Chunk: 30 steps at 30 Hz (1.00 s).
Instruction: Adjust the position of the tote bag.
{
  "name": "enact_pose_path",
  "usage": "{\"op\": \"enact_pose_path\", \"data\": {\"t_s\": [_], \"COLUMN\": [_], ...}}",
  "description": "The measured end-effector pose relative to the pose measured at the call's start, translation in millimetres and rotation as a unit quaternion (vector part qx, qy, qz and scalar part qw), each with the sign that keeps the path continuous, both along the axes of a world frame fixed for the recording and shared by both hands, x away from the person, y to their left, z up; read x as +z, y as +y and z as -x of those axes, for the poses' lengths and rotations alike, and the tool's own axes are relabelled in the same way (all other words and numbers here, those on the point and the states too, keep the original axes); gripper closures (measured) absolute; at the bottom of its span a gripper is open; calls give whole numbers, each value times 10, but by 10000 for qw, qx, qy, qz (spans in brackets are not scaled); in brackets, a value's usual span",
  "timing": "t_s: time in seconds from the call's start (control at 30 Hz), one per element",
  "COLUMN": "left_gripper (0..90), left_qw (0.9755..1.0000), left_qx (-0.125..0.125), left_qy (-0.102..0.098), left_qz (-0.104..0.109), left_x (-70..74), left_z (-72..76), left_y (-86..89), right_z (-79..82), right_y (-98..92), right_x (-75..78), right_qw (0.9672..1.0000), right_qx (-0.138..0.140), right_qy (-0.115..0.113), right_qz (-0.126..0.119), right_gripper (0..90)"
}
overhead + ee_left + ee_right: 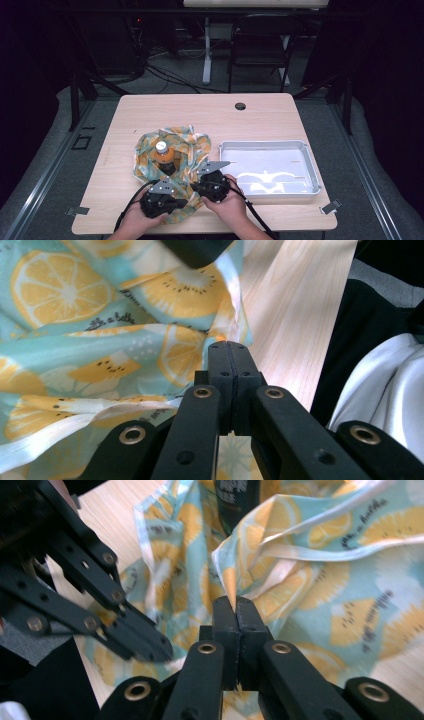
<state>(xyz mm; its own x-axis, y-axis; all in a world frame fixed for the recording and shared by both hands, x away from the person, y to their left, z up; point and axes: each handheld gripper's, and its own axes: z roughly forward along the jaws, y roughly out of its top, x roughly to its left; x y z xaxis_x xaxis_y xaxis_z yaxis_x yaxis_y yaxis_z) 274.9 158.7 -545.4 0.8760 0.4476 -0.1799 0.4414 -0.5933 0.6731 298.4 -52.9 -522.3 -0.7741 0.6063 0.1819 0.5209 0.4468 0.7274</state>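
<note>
Cloth (172, 155): bunched round bottle (163, 157), just beyond both tools
Left gripper (231, 347): clamped on cloth hem (near corner)
Right gripper (234, 602): pinching cloth fold, nearer bottle

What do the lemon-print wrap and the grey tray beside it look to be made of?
Lemon-print teal wrap: thin woven cloth, matte; it creases and bunches softly around the orange bottle. Rectangular grey tray: probably metal, perhaps aluminium, going by its dull silver sheen and rolled rim; plastic is not excluded.

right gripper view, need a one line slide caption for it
Right claw shut on a fold of the lemon-print cloth, left claw close beside it.
</note>
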Motion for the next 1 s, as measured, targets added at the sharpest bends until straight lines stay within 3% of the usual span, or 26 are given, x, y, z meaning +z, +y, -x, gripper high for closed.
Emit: {"op": "enact_pose_path", "data": {"t_s": [0.1, 0.3, 0.33, 0.47, 0.5, 0.6, 0.67, 0.87, 1.0], "left_gripper": [900, 862, 844, 812, 809, 797, 783, 669, 640], "left_qw": [9999, 9998, 9996, 9988, 9978, 9969, 9950, 9911, 9874], "left_qx": [17, 114, 189, 307, 425, 554, 803, 1193, 1387], "left_qy": [67, 132, 136, 121, 58, -35, -206, -322, -385], "left_qz": [94, 64, 136, 355, 503, 558, 559, 500, 653], "left_x": [-5, -26, -7, 81, 166, 222, 288, 265, 278], "left_z": [-10, -21, -25, -30, -35, -42, -74, -149, -198], "left_y": [41, 71, 106, 190, 276, 347, 474, 602, 712], "right_z": [7, 6, 7, 6, 7, 14, 20, 32, 32], "right_y": [-59, -80, -80, -87, -84, -71, -64, -66, -74], "right_x": [-33, -128, -156, -205, -221, -239, -250, -247, -247], "right_qw": [9998, 9987, 9981, 9980, 9981, 9978, 9979, 9982, 9981], "right_qx": [-87, -151, -190, -190, -183, -167, -169, -198, -149], "right_qy": [40, 117, 73, 112, 115, 121, 109, 129, 169], "right_qz": [149, 475, 573, 586, 580, 632, 614, 553, 574], "right_gripper": [900, 900, 900, 900, 900, 900, 900, 900, 900]}}
